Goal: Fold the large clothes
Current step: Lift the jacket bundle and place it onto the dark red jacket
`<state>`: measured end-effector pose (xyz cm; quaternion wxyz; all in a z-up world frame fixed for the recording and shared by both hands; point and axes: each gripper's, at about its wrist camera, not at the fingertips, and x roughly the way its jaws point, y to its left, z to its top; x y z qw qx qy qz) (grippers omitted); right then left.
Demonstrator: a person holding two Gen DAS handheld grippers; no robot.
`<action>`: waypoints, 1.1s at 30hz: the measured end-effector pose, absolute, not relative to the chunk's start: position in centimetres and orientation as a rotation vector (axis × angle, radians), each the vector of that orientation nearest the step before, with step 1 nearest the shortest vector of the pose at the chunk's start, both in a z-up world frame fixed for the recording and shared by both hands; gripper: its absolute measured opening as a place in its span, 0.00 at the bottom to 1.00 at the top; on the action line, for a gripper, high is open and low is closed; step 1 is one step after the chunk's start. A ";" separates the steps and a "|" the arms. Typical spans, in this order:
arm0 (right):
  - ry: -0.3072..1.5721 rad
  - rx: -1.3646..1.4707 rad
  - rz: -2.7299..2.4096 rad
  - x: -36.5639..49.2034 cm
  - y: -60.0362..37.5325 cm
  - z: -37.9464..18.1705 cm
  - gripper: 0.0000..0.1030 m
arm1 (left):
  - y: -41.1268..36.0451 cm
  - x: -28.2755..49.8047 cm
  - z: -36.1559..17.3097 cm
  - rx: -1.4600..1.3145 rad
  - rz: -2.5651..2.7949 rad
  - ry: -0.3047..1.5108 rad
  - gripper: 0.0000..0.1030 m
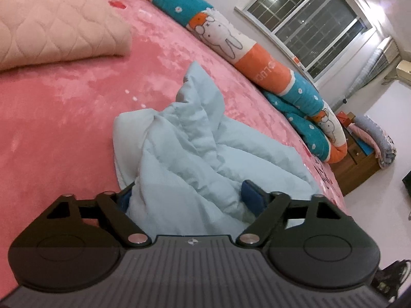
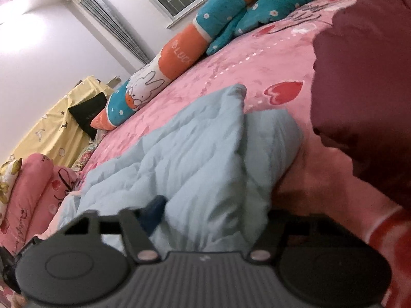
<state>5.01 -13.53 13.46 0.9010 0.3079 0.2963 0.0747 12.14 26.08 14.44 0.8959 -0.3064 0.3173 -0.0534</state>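
Both tongs (left (image 1: 190, 197), right (image 2: 205, 215)) grip the light-blue garment (image 1: 195, 154) on the pink bed (image 1: 64, 128)

Warm indoor light, fairly bright; window (image 1: 308, 23) dark w/ small lamp reflections. Strong fisheye bending at edges, corners vignetted. Left view sharp. Right view motion-blurred, esp. light-blue garment (image 2: 205, 154) between jaws. Wall (image 2: 38, 38) upper left glares white.
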 end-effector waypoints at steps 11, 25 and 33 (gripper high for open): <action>0.487 0.400 0.101 2.1 -10.9 17.9 0.19 | 24.1 9.7 16.3 -0.594 -0.073 0.533 0.36; 0.237 0.317 -0.002 -4.5 -14.8 24.4 0.14 | 16.4 6.9 24.2 -0.523 -0.249 0.408 0.27; 0.053 0.353 -0.174 -10.5 -23.3 28.0 0.14 | 6.5 6.9 31.8 -0.487 -0.476 0.293 0.27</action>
